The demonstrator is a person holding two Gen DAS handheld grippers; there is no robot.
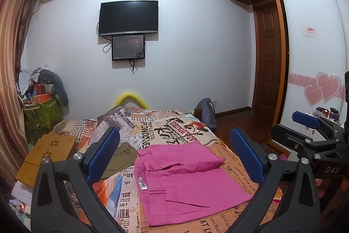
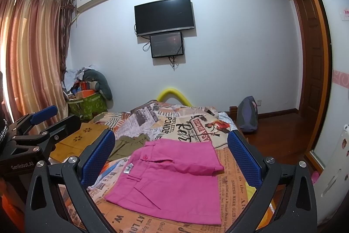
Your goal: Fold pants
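Pink pants (image 1: 183, 180) lie folded into a compact rectangle on the bed with the newspaper-print cover (image 1: 170, 130); the waistband, button and white label face left. They also show in the right wrist view (image 2: 174, 178). My left gripper (image 1: 174, 154) is open and empty, raised above and just short of the pants. My right gripper (image 2: 172, 156) is open and empty too, raised above them. Each gripper shows in the other's view: the right one (image 1: 305, 121) at the right edge, the left one (image 2: 43, 117) at the left edge.
Olive-green clothing (image 1: 120, 156) lies on the bed left of the pants. A wooden lap tray (image 1: 48, 156) sits at the bed's left side. A laundry pile (image 1: 41, 99) stands in the far left corner. A backpack (image 1: 207, 113) leans at the bed's far right.
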